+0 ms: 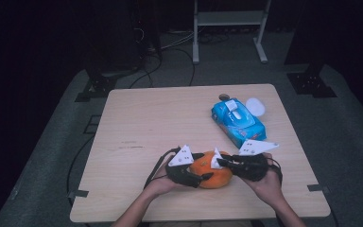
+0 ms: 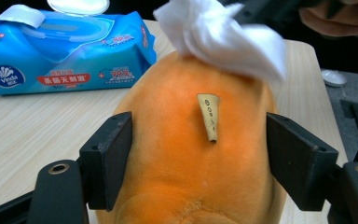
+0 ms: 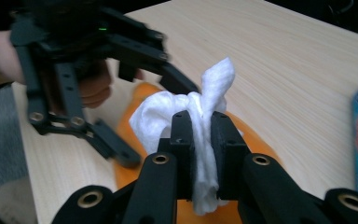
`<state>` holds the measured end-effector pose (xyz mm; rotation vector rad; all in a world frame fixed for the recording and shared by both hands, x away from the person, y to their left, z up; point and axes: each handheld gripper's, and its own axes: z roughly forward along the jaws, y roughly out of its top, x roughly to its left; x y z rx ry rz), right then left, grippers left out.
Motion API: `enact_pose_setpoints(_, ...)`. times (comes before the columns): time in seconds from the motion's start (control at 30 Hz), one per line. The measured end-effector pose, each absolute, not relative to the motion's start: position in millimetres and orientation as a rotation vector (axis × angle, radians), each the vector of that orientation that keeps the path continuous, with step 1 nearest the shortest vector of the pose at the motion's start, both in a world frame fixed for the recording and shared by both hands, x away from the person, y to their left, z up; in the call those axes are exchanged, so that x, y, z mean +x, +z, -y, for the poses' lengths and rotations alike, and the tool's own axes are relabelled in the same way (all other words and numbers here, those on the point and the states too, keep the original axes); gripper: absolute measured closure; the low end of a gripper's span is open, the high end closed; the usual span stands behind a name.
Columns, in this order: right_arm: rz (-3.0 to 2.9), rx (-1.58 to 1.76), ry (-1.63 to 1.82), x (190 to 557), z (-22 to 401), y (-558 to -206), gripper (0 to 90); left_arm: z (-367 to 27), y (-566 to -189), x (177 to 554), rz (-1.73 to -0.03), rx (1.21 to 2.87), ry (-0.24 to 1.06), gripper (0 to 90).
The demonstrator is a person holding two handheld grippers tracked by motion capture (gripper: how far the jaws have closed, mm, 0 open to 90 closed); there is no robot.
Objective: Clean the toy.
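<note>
Orange plush toy (image 2: 186,158) sits between the spread left gripper (image 2: 198,158); the right gripper (image 3: 201,135) pinches a white wipe (image 3: 200,107) against it.

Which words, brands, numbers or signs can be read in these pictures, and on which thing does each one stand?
"Vinda": white logo at the left end of the blue plastic pack of wet wipes.
"99.9": red print on the same pack's front; the Chinese lines beside it are too blurred to read.
Small beige paper tag on the orange plush toy: dark marks, too small to read.
</note>
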<state>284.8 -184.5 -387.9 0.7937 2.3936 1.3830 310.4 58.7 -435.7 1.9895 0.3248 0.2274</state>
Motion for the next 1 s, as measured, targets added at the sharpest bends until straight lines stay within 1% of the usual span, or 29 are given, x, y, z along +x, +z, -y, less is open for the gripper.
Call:
enact_pose_setpoints(0.1, -2.398, 0.743, 1.339, 281, 176, -388, 79.3, -61, -436, 310, -0.321, 1.991, 0.224, 26.9)
enact_pose_setpoints(0.2, -2.403, 0.787, 1.354, 287, 185, -392, 79.1, -67, -435, 312, -0.288, 1.970, 0.209, 25.4)
enact_pose_setpoints(0.23, -2.408, 0.814, 1.370, 289, 188, -394, 79.1, -69, -435, 313, -0.273, 1.951, 0.216, 24.2)
enact_pose_setpoints(0.3, -2.394, 0.831, 1.355, 290, 194, -395, 79.1, -75, -437, 315, -0.266, 1.935, 0.223, 19.0)
enact_pose_setpoints(0.37, -2.384, 0.856, 1.356, 292, 200, -396, 79.1, -79, -444, 320, -0.286, 1.931, 0.189, 14.7)
enact_pose_setpoints(0.43, -2.386, 0.885, 1.381, 295, 204, -397, 79.1, -77, -453, 326, -0.301, 1.952, 0.126, 10.1)
enact_pose_setpoints(0.6, -2.399, 0.860, 1.383, 294, 199, -397, 79.1, -68, -466, 326, -0.285, 1.955, 0.117, 4.6)
enact_pose_setpoints(0.63, -2.398, 0.862, 1.381, 294, 199, -397, 79.1, -68, -467, 326, -0.289, 1.947, 0.124, 5.1)
enact_pose_setpoints(0.67, -2.395, 0.864, 1.380, 294, 199, -397, 79.1, -69, -467, 325, -0.288, 1.940, 0.135, 8.1)
enact_pose_setpoints(0.73, -2.390, 0.877, 1.391, 294, 200, -397, 79.1, -71, -462, 323, -0.308, 1.939, 0.145, 20.8)
enact_pose_setpoints(0.77, -2.382, 0.880, 1.402, 295, 201, -396, 79.2, -70, -456, 322, -0.314, 1.945, 0.147, 25.1)
enact_pose_setpoints(0.8, -2.370, 0.876, 1.412, 295, 202, -395, 79.2, -70, -449, 320, -0.307, 1.956, 0.155, 27.5)
enact_pose_setpoints(0.87, -2.345, 0.895, 1.438, 295, 205, -391, 79.4, -72, -431, 316, -0.286, 1.957, 0.186, 29.3)
enact_pose_setpoints(0.93, -2.331, 0.920, 1.497, 295, 208, -389, 79.4, -75, -413, 311, -0.292, 1.975, 0.190, 29.5)
enact_pose_setpoints(1.0, -2.328, 0.936, 1.532, 296, 208, -389, 79.4, -76, -403, 308, -0.295, 2.005, 0.207, 29.5)
